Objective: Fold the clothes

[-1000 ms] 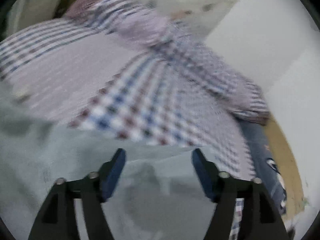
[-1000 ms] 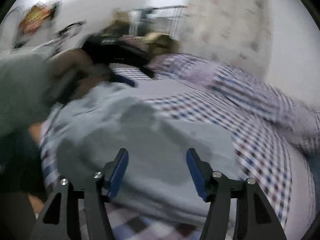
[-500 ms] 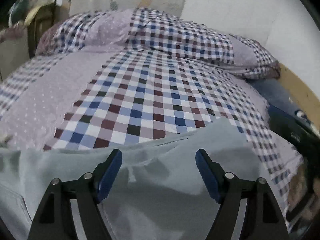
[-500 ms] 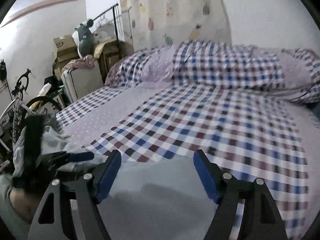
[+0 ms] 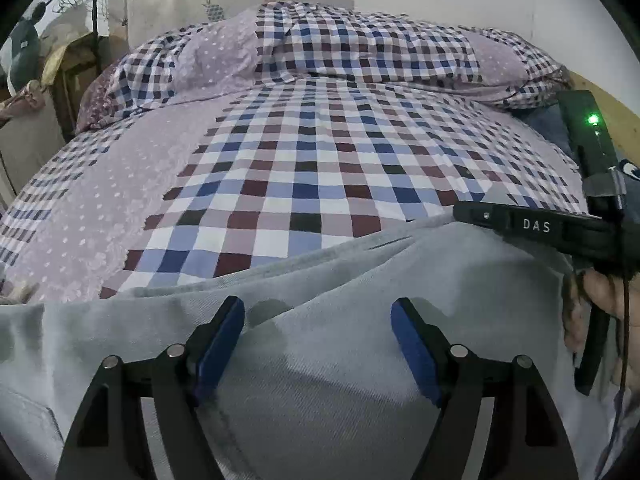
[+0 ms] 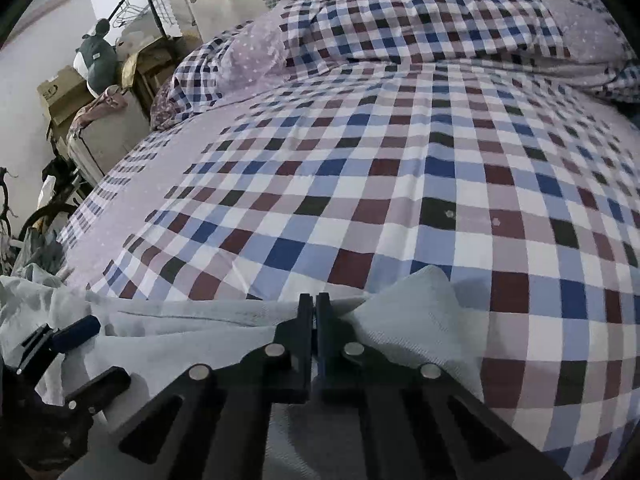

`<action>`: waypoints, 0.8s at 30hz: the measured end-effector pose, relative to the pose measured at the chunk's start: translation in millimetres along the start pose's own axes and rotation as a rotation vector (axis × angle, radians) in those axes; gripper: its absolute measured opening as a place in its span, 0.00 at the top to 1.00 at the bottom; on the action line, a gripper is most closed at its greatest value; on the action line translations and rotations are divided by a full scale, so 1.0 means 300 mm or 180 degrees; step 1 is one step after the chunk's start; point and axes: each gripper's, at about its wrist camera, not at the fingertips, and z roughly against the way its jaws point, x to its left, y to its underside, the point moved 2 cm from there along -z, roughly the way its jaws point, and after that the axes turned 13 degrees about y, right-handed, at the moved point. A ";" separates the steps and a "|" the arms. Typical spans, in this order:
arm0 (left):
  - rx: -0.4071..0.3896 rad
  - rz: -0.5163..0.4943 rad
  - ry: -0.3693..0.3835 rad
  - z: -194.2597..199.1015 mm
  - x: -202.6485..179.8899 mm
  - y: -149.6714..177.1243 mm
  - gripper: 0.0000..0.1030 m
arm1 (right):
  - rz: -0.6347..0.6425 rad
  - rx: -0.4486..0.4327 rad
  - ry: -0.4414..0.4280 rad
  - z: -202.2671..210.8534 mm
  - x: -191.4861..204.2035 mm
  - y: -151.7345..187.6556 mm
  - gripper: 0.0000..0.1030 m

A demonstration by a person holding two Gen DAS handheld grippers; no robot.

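The right gripper (image 6: 314, 312), whose blue-padded fingers had stood wide apart above the cloth half a second before, was now pinched tight on the far edge of the pale grey garment (image 6: 416, 312), with a peak of fabric bunched up just to the right of its tips. The left gripper (image 5: 318, 332) kept its fingers spread apart as in the earlier frame, holding nothing, and the garment (image 5: 344, 392) lay slack beneath and ahead of them, its far hem only a little beyond the pads.

From the left wrist view, the right gripper (image 5: 472, 216) had come into sight at the right, its black body marked "DAS" resting at the garment's far right corner, with a green light on the unit above it and the person's hand (image 5: 604, 292) gripping the handle below. Earlier that side showed only a dark blur.

From the right wrist view, the left gripper (image 6: 76, 332) sat at the lower left, nearer than before, over rumpled folds of the same garment.

Ahead of both tools stretched the checked bed cover (image 6: 400, 184), with the matching pillows (image 5: 360, 48) at its far end.
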 end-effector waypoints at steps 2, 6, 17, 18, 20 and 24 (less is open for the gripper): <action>-0.0012 -0.0034 -0.0041 0.009 -0.018 -0.016 0.22 | 0.0112 -0.0135 0.0182 0.077 0.021 0.012 0.97; -0.0083 -0.0058 0.0144 0.081 -0.074 -0.014 0.21 | 0.0287 -0.0435 0.0188 0.254 0.044 0.068 0.55; 0.0047 -0.0412 0.0181 0.057 -0.183 0.084 0.17 | 0.0338 -0.0222 0.0009 0.427 -0.056 0.342 0.11; 0.0023 -0.0363 0.0170 0.068 -0.172 0.086 0.17 | 0.0283 -0.0238 0.0013 0.461 -0.086 0.364 0.08; -0.0023 -0.0264 0.0147 0.090 -0.148 0.089 0.17 | 0.0158 -0.0267 0.0007 0.532 -0.151 0.410 0.07; -0.0121 -0.0021 0.0174 0.146 -0.114 0.116 0.17 | -0.0263 -0.0279 -0.0206 0.619 -0.288 0.489 0.06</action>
